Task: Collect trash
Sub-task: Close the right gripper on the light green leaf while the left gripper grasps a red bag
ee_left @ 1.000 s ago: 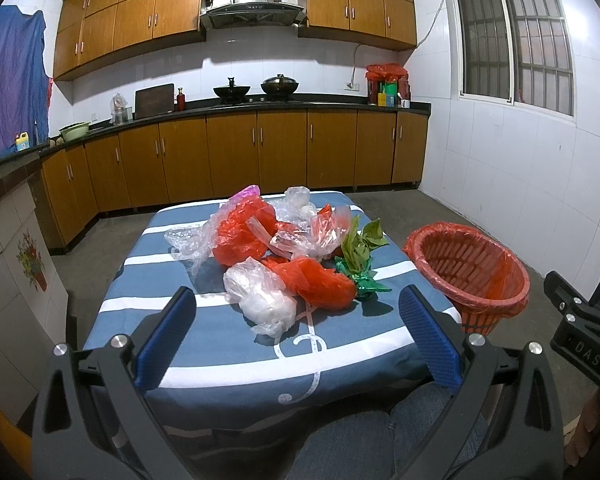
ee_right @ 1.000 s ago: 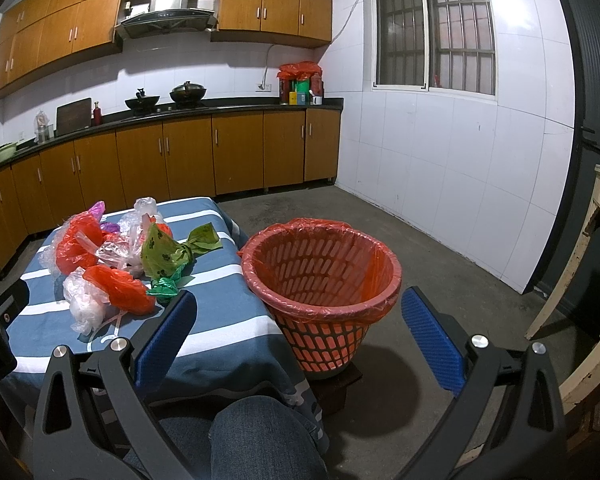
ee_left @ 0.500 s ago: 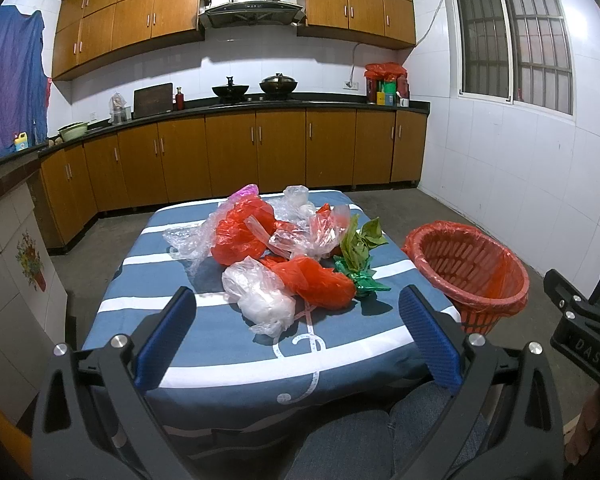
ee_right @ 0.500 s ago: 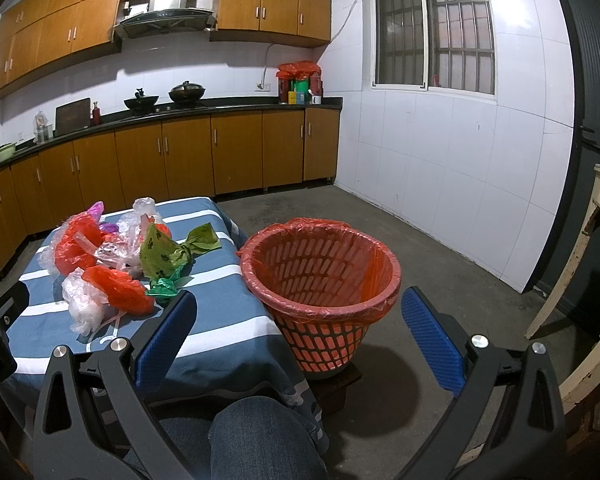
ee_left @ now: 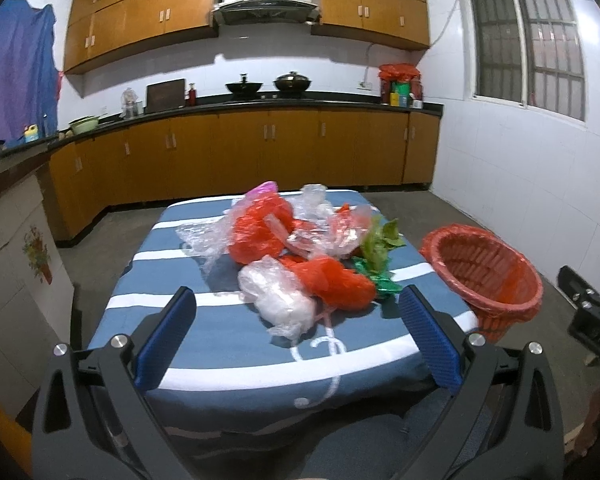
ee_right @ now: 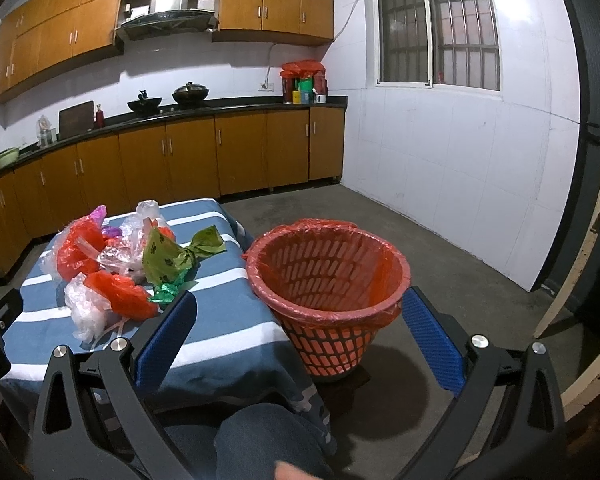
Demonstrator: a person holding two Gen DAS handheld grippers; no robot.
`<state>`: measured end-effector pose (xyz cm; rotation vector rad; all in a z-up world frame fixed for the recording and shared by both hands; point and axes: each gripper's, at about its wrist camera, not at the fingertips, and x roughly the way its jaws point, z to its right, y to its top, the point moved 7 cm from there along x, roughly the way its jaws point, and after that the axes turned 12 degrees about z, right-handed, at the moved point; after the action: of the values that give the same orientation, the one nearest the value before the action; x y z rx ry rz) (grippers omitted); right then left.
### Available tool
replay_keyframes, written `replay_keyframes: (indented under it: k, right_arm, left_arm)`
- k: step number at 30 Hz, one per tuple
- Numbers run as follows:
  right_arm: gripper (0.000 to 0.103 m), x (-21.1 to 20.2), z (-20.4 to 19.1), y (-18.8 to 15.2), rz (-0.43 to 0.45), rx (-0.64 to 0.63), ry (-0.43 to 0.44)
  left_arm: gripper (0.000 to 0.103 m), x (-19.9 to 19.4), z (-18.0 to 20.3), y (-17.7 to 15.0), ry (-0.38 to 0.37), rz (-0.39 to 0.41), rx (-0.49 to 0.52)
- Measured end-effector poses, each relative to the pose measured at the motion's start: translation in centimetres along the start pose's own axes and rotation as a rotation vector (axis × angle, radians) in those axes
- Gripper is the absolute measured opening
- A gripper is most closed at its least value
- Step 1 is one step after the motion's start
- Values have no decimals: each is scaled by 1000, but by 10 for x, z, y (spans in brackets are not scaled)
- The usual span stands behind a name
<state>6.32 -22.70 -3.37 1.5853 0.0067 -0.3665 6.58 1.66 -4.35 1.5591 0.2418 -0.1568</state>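
Both grippers' jaws wide, empty; crumpled bags (ee_left: 300, 256) heaped on striped table (ee_left: 228, 332), basket (ee_right: 328, 280) beside.

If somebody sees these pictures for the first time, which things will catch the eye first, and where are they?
First, the heap of crumpled plastic bags, red, clear and green, in the middle of the blue striped table. Next, the red basket lined with a red bag, on the floor just right of the table. Both hand-held grippers, left and right, are open and hold nothing.
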Motion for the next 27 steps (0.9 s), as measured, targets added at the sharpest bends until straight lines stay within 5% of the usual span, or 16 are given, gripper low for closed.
replay_keyframes:
  k: [10,17,27]
  right_arm:
    - [101,40,-48,-1,-12,-41,109]
    - [76,92,-92,-20,-122,1,232]
    - [60,145,-160,-41,-211,-58,345]
  left_arm:
    - [99,35,-71,-12,121,-65,-84]
    - [99,62,-103,-18,170,-85,-124]
    - [99,92,-119,-23,189,-109,-153]
